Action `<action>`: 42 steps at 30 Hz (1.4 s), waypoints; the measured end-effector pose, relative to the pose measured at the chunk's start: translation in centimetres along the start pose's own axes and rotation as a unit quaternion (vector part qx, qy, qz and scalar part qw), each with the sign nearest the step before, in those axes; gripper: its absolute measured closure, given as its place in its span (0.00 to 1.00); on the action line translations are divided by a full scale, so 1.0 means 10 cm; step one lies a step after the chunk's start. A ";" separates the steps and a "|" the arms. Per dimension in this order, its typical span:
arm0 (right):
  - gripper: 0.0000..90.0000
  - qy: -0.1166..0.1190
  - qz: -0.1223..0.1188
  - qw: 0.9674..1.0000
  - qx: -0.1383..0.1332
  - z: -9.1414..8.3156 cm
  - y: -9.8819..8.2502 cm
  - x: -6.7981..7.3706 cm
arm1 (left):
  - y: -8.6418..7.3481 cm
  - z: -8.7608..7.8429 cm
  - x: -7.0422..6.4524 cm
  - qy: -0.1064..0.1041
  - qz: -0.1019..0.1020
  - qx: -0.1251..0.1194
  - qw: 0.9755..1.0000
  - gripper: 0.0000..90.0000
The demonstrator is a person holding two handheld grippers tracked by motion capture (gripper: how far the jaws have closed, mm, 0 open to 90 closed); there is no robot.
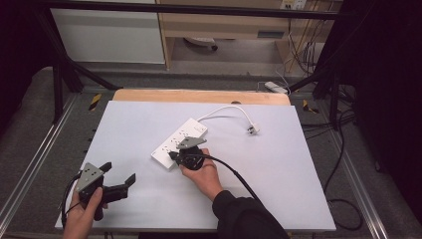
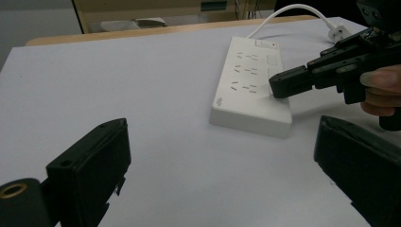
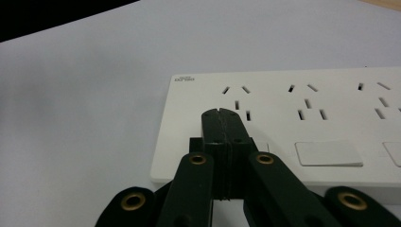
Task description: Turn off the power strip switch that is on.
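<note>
A white power strip (image 1: pixel 180 141) lies flat near the middle of the bench (image 1: pixel 278 169), set at a slant on its white sheet, with its white cord (image 1: pixel 226 110) curving off to a plug (image 1: pixel 253 129) farther back. The right gripper (image 1: pixel 173 156), held in the person's right hand (image 1: pixel 201 174), has its jaws pressed together with nothing between them, their tips over the strip's near end beside the sockets. The left gripper (image 1: pixel 119 174), in the left hand (image 1: pixel 84 211), sits well apart at the bench's near left, jaws spread wide and empty.
</note>
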State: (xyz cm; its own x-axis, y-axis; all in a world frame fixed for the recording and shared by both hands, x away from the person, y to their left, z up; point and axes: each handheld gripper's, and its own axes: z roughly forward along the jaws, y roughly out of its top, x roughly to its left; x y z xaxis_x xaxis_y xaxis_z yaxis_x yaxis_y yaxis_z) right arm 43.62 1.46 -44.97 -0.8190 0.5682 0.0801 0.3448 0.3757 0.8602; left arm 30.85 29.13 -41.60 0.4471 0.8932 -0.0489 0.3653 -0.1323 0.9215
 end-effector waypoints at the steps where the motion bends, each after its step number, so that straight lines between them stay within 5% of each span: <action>1: 1.00 0.000 -0.006 1.000 0.003 0.01 -0.01 0.00 | 0.00 0.00 0.00 0.000 0.000 0.000 1.000 0.05; 42: 1.00 0.001 0.020 1.000 -0.017 -0.16 0.12 -0.07 | 0.00 -0.01 0.01 0.002 -0.003 0.000 1.000 0.05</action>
State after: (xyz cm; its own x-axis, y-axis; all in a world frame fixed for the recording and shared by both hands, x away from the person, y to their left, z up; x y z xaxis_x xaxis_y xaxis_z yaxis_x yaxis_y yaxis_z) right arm 43.91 0.34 -43.25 -0.8059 0.5808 0.1150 0.3606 0.3275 0.8733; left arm 30.81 29.26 -41.59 0.4410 0.8960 -0.0530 0.3683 -0.1267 0.9210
